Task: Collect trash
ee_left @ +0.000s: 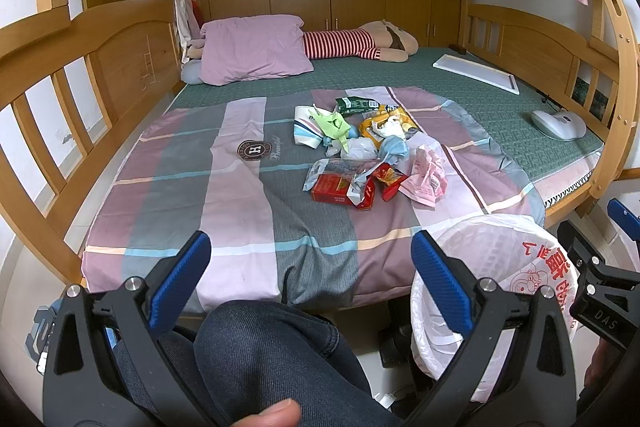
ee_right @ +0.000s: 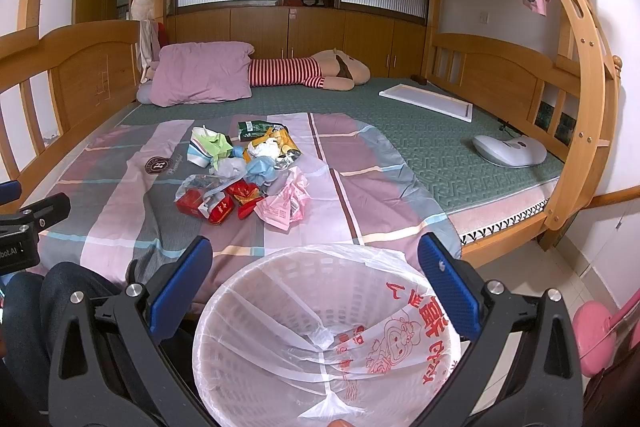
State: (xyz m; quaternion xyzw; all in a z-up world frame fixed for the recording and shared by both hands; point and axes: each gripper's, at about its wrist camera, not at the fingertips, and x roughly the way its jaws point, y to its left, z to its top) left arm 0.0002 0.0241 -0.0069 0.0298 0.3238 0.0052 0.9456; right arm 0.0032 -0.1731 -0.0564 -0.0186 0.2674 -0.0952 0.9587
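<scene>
On the bed [ee_left: 248,163], the trash pile [ee_left: 368,159] lies mid-frame, well beyond both tongs, left [ee_left: 316,267] and right [ee_right: 316,271], each spread apart and empty.

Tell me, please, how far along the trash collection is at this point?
Nothing looks collected yet: the lined wastebasket appears empty. Nothing is in hand either; the left gripper and right gripper are both open. The whole trash pile, wrappers, red cartons and crumpled paper, remains on the plaid bedsheet.

1 bin [ee_right: 280,307], 1 trash pile [ee_left: 364,155], 1 pillow [ee_left: 252,47], 1 plush toy [ee_left: 360,43], 2 grippers, approx.
</scene>
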